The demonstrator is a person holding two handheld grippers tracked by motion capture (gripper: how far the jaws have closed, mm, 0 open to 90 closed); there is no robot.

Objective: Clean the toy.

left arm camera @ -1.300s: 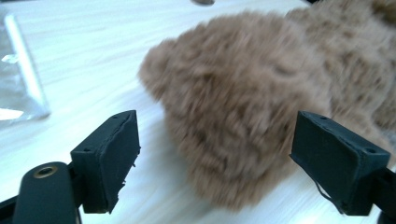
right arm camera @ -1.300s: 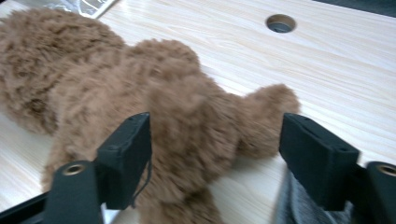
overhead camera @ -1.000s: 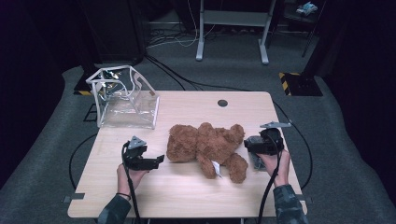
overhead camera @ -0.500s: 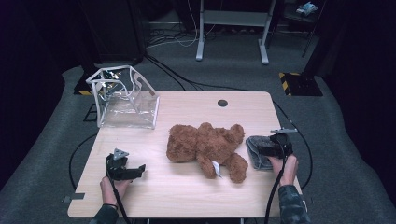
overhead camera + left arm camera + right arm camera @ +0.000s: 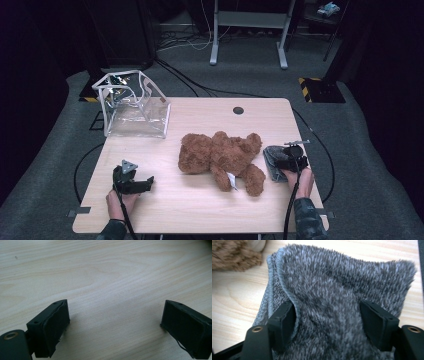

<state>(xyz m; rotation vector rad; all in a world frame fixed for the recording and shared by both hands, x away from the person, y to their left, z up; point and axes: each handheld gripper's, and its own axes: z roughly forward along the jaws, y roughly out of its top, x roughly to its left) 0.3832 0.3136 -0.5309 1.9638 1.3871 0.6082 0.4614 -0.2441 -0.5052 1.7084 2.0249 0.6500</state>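
Observation:
A brown teddy bear [image 5: 222, 157] lies on its side in the middle of the wooden table [image 5: 200, 215]. Just right of it is a folded grey fuzzy cloth [image 5: 272, 161]. My right gripper [image 5: 286, 161] rests over that cloth, open. In the right gripper view the cloth [image 5: 332, 290] bulges between the two spread jaws of the right gripper [image 5: 330, 320], and a bit of bear fur [image 5: 234, 255] shows at top left. My left gripper [image 5: 145, 184] is at the front left, open, pointing right toward the bear. The left gripper [image 5: 115, 325] has bare wood between its jaws.
A clear plastic bag with a white frame [image 5: 135, 107] stands at the table's back left corner. A round dark cable hole [image 5: 238, 110] sits near the back edge. Metal stand legs [image 5: 247, 30] and cables lie on the floor beyond.
My left gripper has drawn back from beside the bear toward the front left of the table. My right gripper has shifted slightly right and nearer, settling over the grey cloth.

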